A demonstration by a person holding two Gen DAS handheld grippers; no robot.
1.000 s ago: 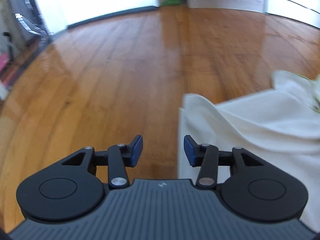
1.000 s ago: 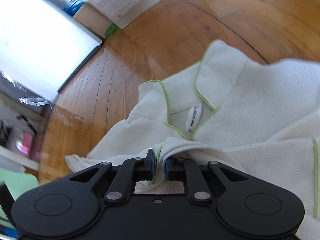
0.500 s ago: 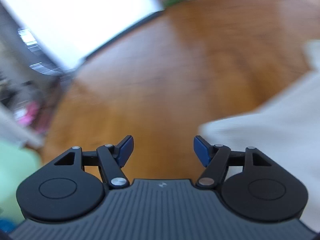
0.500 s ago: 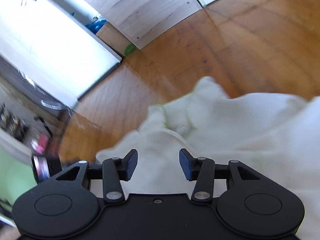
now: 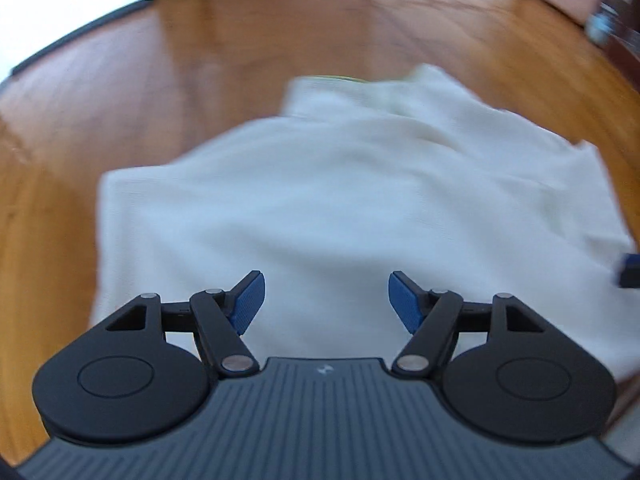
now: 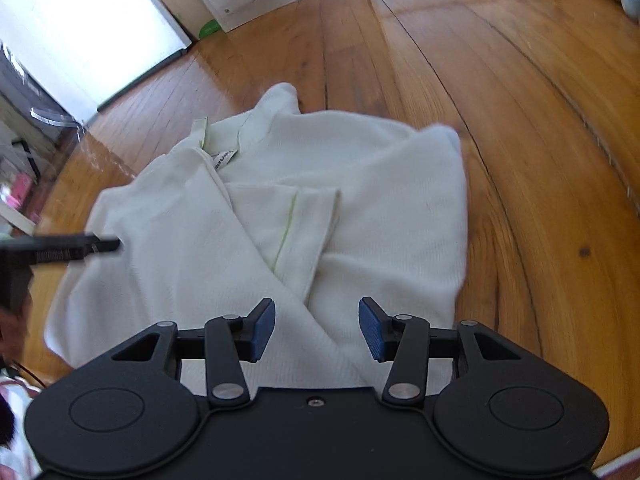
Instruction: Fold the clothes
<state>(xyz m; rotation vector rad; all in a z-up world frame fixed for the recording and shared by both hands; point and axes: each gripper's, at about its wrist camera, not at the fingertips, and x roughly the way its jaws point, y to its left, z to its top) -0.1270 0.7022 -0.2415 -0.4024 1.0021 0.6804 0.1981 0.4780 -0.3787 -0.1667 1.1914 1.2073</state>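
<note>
Both grippers hang over a white shirt [image 6: 360, 208] lying partly folded on the wooden floor [image 6: 540, 120]. Left gripper [image 5: 326, 300]: jaws apart, just widened, nothing between them. Right gripper [image 6: 316, 328]: same, jaws just spreading, empty.

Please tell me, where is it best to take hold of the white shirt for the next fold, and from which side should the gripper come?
Probably the bottom hem of the white shirt, the edge nearest both open grippers. Both sides and a sleeve already lie folded inward, collar at the far end, so the left gripper and right gripper could come down from the near side and carry the hem toward the collar.
</note>
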